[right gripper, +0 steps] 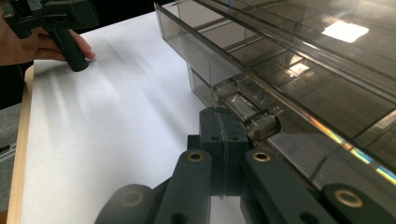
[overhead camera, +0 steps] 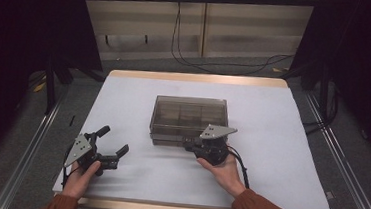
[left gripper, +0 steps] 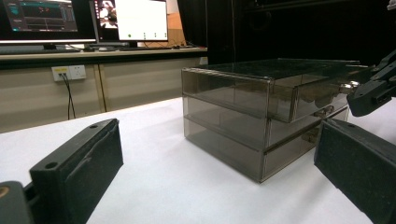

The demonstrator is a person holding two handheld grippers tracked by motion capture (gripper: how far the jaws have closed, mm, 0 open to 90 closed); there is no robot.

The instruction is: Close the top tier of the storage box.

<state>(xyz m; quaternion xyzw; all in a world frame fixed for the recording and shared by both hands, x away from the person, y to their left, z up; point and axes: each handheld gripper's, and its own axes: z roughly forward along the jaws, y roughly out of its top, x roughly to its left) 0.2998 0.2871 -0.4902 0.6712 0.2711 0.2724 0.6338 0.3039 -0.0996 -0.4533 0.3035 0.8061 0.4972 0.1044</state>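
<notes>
While the left tool (overhead camera: 110, 141) rests on the white tabletop (overhead camera: 279, 157) at the near left with its jaws spread wide and nothing between them, the smoky clear drawer box (overhead camera: 189, 116) sits in the middle of the tabletop, well apart from it. At the box's near front edge, the right tool (overhead camera: 186, 143) has its jaws pressed together just beside a clear drawer handle (right gripper: 245, 108), gripping nothing visible.

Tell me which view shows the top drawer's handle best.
The right gripper view: the clear handle sits close up, just past the right gripper, whose jaws look shut. The left gripper view shows it small at the drawer unit's side; the high view hides it behind the gripper.
</notes>
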